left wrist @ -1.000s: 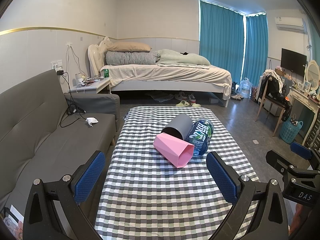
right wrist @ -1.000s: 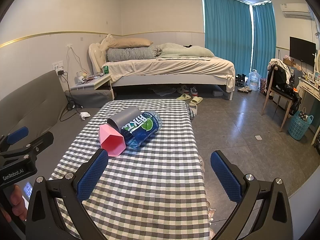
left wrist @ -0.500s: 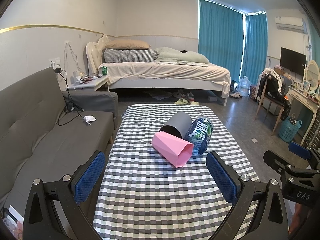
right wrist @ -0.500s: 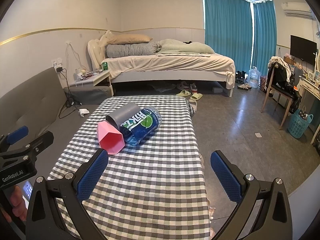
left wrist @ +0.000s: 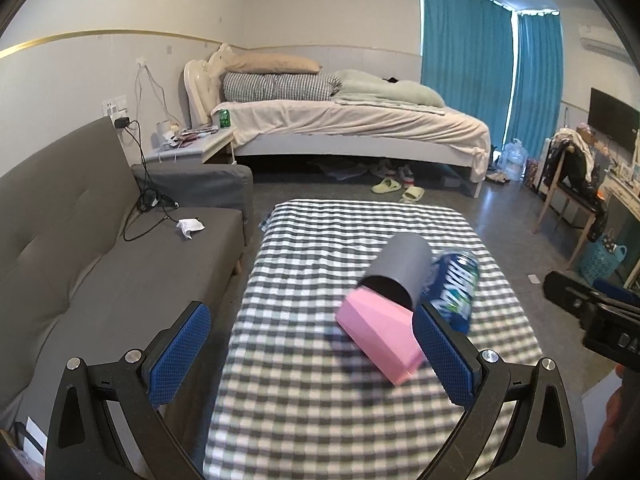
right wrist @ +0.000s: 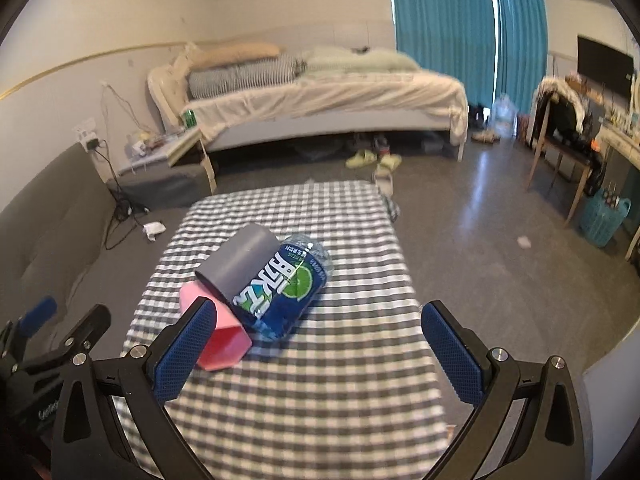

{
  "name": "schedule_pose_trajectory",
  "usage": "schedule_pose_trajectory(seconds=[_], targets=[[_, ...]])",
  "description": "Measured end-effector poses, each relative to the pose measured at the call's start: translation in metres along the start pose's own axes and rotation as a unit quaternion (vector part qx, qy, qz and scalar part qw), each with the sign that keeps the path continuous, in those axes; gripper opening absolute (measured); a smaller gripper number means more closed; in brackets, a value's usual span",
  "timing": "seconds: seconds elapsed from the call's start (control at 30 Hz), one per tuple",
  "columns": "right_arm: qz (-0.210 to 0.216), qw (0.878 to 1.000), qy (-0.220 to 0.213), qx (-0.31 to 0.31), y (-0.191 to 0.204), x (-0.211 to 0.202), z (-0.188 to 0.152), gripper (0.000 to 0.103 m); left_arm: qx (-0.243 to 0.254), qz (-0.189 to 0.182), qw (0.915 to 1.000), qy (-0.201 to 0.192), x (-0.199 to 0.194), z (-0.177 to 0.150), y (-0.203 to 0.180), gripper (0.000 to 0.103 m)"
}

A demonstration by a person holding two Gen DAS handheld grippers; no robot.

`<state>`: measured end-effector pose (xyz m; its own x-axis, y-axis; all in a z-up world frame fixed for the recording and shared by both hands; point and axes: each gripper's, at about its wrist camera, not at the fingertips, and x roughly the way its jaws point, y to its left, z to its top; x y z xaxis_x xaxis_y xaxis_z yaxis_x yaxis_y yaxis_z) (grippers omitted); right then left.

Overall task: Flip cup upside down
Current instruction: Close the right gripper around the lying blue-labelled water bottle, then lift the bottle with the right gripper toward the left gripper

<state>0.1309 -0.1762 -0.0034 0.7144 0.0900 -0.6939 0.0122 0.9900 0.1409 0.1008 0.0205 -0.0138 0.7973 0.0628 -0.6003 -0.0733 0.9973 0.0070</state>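
Checked tablecloth point(left wrist: 320, 408) on low table, bedroom with teal curtains point(left wrist: 466, 64)

We see three things on their sides, touching, on the table point(left wrist: 320, 400), cup point(left wrist: 378, 336) nearest us, tube point(left wrist: 400, 276) behind it, bottle point(right wrist: 280, 292) right of both, sofa point(left wrist: 100, 280) left of the table, bed point(left wrist: 340, 128) beyond.

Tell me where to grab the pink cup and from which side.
Grip the pink cup across its faceted side walls near the open mouth, which faces the cameras. It lies on its side on the checked table, its far end against the grey cup and the bottle beside it, so coming from the near, free end with the open left gripper seems best.
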Motion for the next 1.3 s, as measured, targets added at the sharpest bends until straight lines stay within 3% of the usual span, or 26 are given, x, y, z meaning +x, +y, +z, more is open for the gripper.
schedule_pose_trajectory(seconds=[0.3,0.6,0.93,1.3], targets=[[0.009,0.997,0.070,0.042,0.013,0.080,0.013,0.102,-0.004,0.004,0.9991,0.043,0.058,0.004,0.012,0.103],[0.031,0.988,0.134,0.071,0.018,0.132,0.009,0.090,-0.050,0.004,0.9959,0.076,0.106,0.003,0.037,0.103],[0.054,0.983,0.162,0.064,0.017,0.137,0.004,0.075,-0.043,-0.013,0.9935,0.105,0.121,-0.006,0.029,0.103],[0.057,0.982,0.170,0.056,-0.010,0.097,-0.015,0.066,-0.041,-0.013,0.9947,0.093,0.088,-0.005,0.027,0.103]])
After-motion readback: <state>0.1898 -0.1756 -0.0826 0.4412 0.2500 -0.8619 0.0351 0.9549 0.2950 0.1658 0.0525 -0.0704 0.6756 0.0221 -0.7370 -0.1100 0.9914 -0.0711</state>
